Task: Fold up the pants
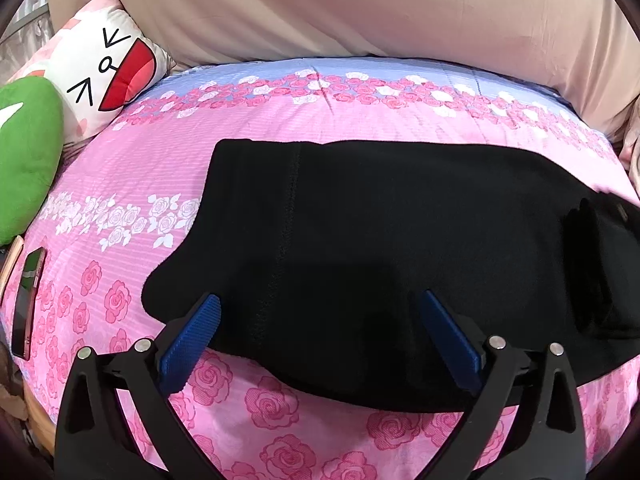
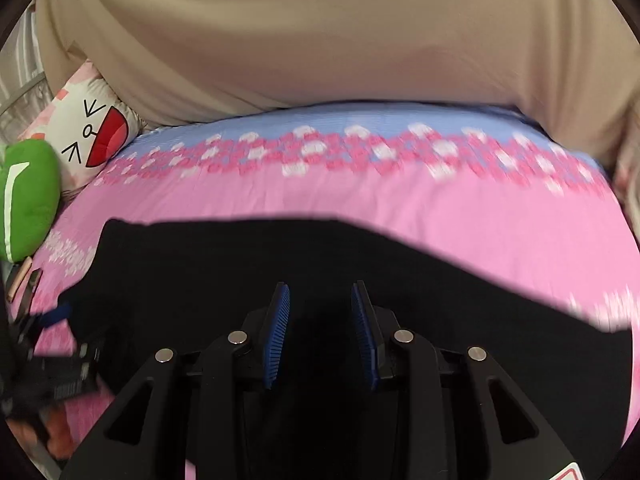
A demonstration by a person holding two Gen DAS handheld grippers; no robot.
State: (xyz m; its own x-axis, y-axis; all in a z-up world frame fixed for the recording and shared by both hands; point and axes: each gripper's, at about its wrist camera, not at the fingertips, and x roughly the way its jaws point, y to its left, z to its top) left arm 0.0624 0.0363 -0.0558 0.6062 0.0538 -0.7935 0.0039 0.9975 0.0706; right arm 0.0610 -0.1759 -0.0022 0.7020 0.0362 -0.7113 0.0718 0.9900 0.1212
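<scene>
Each claw [image 1: 320,304] [image 2: 320,300] has black arms, silver round screws, ribbed blue pads [image 1: 192,344]

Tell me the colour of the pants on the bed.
Plain black pants, seen most clearly in the left wrist view.

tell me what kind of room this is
Most likely a bedroom, with the work done on a bed. A pink rose-print bedsheet covers the surface, a cartoon-face pillow and a green plush cushion sit at one end, and the black pants lie across it.
</scene>
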